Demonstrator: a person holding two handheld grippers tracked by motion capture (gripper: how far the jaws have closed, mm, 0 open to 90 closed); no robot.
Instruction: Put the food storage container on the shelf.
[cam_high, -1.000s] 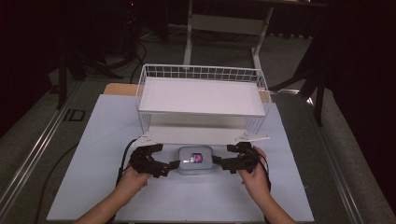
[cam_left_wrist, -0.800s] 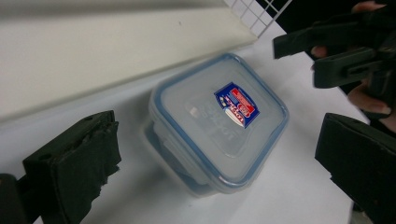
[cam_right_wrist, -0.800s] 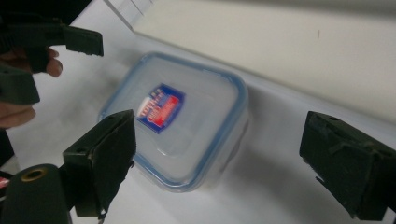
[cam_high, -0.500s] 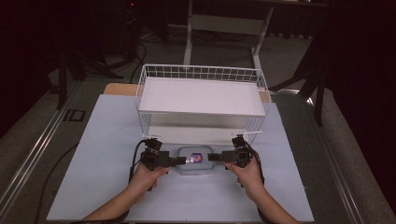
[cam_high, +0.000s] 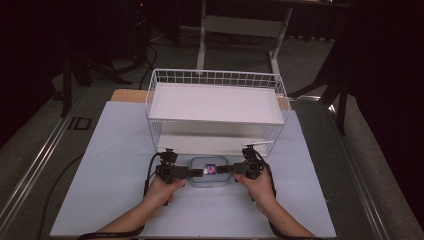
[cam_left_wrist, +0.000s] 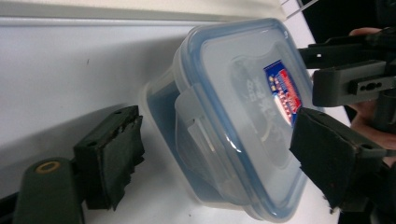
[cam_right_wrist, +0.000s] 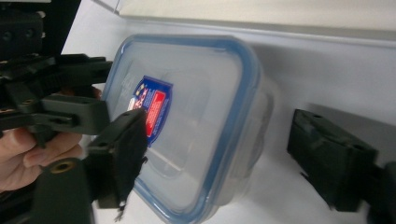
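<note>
A clear plastic container (cam_high: 209, 172) with a blue-rimmed clip lid and a red and blue sticker lies on the pale mat, just in front of the wire rack. My left gripper (cam_high: 196, 171) reaches in at its left end and my right gripper (cam_high: 228, 170) at its right end. In the left gripper view the jaws (cam_left_wrist: 215, 116) straddle the container (cam_left_wrist: 243, 84), one over the lid and one off its side wall. The right gripper's jaws (cam_right_wrist: 217, 119) straddle the container (cam_right_wrist: 196, 84) the same way. Both pairs of jaws have just been closing. No pad visibly presses on it.
A white two-tier wire rack (cam_high: 215, 100) stands directly behind the container, its lower shelf open toward me. The pale mat (cam_high: 110, 170) has free room left and right of my hands. Cables trail from both grippers. Dark floor surrounds the table.
Both hands have sunk toward the mat and drawn in to the container's two ends. The jaws of both grippers stand narrower than before. The container has not moved.
</note>
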